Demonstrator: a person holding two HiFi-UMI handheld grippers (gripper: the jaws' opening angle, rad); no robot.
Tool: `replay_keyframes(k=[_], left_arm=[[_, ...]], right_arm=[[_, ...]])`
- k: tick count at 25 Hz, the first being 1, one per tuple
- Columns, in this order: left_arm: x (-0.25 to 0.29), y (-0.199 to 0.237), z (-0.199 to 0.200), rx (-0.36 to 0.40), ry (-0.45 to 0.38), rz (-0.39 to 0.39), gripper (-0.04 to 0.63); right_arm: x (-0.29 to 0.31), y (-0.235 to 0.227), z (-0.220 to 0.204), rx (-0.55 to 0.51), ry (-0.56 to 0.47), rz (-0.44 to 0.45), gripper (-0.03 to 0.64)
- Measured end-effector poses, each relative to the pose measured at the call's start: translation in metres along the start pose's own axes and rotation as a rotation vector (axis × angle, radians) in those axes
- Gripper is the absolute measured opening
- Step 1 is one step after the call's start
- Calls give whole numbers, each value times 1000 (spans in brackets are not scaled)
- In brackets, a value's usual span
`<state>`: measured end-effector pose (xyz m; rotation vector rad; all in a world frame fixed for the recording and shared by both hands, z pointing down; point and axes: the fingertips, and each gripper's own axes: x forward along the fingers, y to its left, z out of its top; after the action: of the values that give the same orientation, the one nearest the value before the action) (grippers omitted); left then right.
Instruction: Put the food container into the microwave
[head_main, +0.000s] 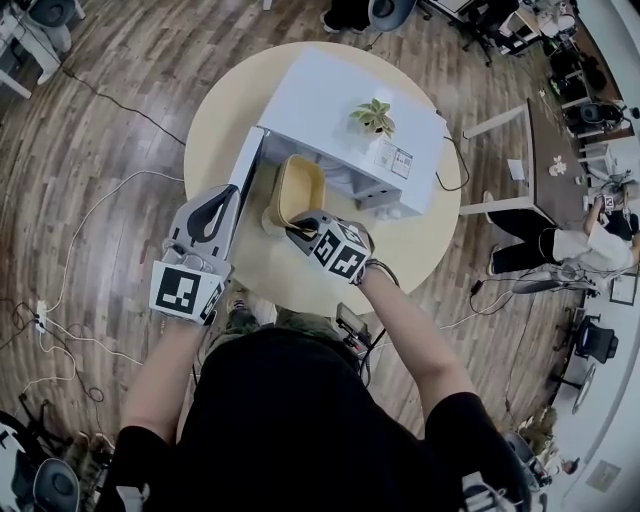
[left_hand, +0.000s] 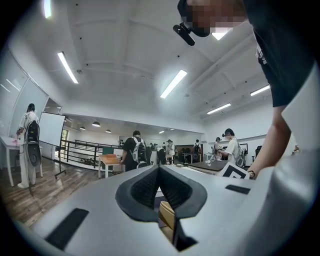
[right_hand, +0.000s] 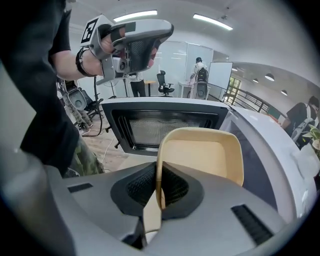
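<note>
At bench (head_main: 225, 110), gripping food container (head_main: 300, 188) rim w/ R tool (head_main: 297, 230) before open microwave (head_main: 320, 100); holding L tool (head_main: 222, 200) shut, empty, by door (head_main: 250, 165).

No words or numbers can be read anywhere. Beyond the right gripper (head_main: 300, 230), a white sticker (head_main: 395, 160) with a red patch sits on the microwave (head_main: 320, 90) top, its print too small to read. The cube (head_main: 338, 250) on that gripper and the cube (head_main: 186, 290) on the left gripper (head_main: 212, 208) carry only black-and-white square markers.
</note>
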<state>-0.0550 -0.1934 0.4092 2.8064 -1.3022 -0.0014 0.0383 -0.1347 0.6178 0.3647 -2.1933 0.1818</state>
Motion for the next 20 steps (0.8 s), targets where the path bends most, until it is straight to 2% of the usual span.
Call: replay_keyframes(k=[20], left_arm=[[2,-4,-12,-5,38,14,18]], right_arm=[[21,-27,-35,59,103,58,26]])
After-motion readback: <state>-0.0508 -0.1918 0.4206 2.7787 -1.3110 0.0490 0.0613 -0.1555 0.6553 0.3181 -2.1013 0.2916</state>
